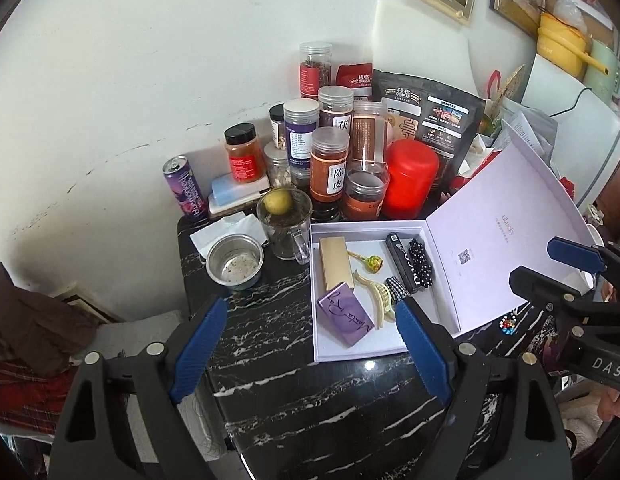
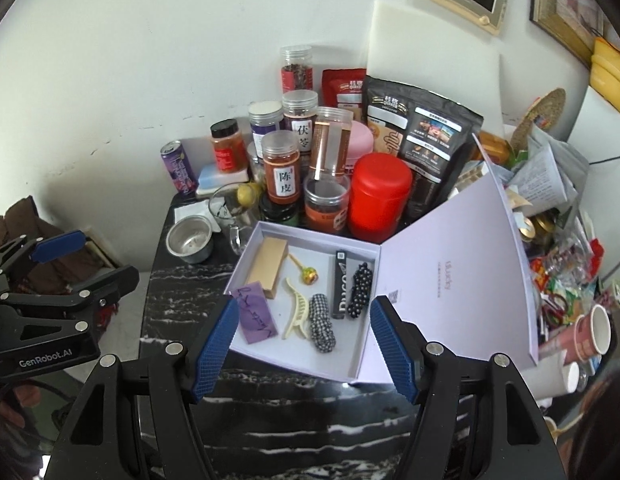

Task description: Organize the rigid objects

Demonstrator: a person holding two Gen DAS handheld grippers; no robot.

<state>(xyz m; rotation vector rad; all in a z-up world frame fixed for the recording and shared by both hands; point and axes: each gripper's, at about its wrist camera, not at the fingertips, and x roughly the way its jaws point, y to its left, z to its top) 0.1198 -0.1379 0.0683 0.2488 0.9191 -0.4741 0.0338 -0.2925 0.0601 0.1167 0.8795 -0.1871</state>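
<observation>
An open lavender box (image 1: 352, 354) (image 2: 310, 360) lies on the black marble table (image 1: 269, 340) with its lid (image 1: 502, 240) (image 2: 450, 276) raised to the right. In it lie a gold box (image 1: 336, 262) (image 2: 271, 266), a purple card (image 1: 346, 318) (image 2: 255, 316), a cream hair claw (image 1: 376, 296) (image 2: 295, 318), a lollipop (image 1: 374, 261) (image 2: 310, 274), a checked scrunchie (image 2: 322, 324), a black tube (image 1: 402, 260) (image 2: 340, 284) and a black bead clip (image 1: 422, 262) (image 2: 360, 292). My left gripper (image 1: 310, 348) is open and empty, just before the box. My right gripper (image 2: 303, 346) is open and empty, above the box's near edge.
Jars, a red canister (image 1: 412, 178) (image 2: 378, 196), a black pouch (image 1: 430, 116) and a purple can (image 1: 185, 188) crowd the back. A steel cup (image 1: 234, 262) (image 2: 189, 240) and a glass mug with a lemon (image 1: 283, 220) stand left of the box. Clutter and paper cups (image 2: 590, 332) lie right.
</observation>
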